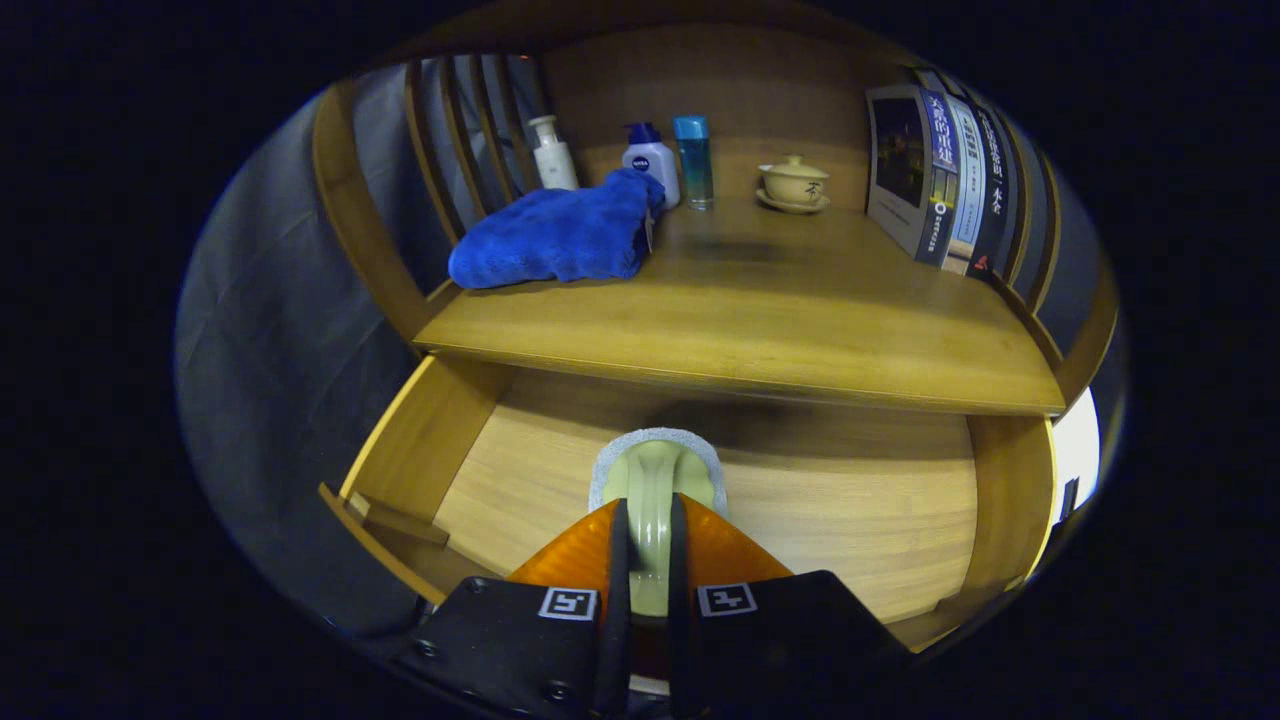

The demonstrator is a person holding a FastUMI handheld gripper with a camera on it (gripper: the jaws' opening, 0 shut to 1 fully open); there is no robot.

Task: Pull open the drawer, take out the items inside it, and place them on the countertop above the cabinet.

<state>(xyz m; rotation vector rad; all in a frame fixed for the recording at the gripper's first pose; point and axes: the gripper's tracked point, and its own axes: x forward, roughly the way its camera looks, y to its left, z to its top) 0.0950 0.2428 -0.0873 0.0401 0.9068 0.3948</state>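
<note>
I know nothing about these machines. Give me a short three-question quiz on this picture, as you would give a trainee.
1. True or false: the drawer is closed.
2. What does the gripper hold? A) teacup B) scrubbing brush C) book
3. Fill in: on the countertop, the blue towel lies in front of the ____ bottles.

Key
1. False. It stands pulled open below the countertop.
2. B. Both fingers press on the handle of the scrubbing brush, over the open drawer.
3. Pump. The white pump bottle and the blue-capped one stand behind it; the lidded teacup and books are farther along.
</note>
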